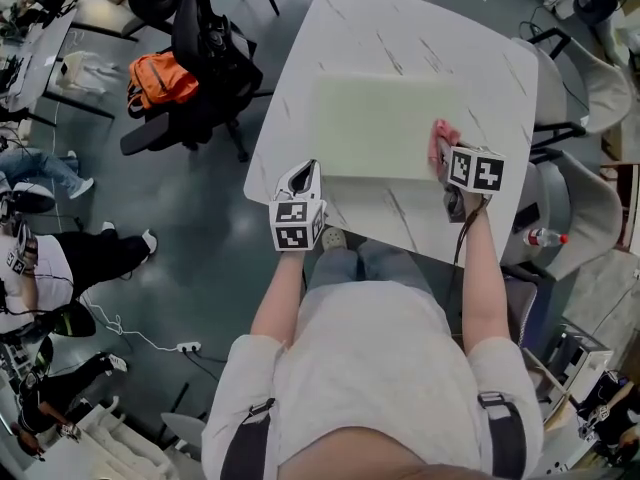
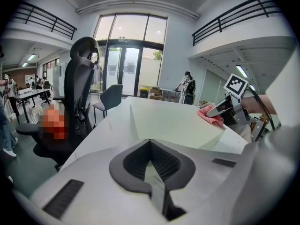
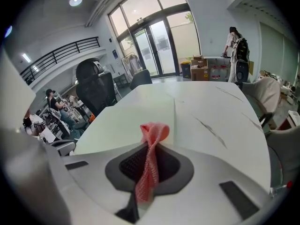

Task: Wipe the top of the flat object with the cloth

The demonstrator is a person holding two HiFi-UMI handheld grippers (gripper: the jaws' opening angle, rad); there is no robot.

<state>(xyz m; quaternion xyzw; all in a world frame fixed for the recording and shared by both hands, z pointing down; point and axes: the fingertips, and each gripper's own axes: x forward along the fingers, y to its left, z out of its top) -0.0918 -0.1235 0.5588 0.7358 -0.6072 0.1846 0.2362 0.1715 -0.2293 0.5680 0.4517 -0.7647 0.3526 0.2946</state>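
Right gripper (image 3: 149,150), clamped on pink checked cloth (image 3: 154,131), was set at the right edge of the pale green flat board (image 1: 380,128); wiping was judged begun, a leftward sweep needed.

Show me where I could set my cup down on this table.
Bare: the far strip of table beyond the board, and the near strip before it. Crowded: the board's right edge, where the right gripper holds the cloth, and the near left corner under the left gripper.

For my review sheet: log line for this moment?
right tool shut on pink cloth at board's right edge | left tool shut by board's near-left corner
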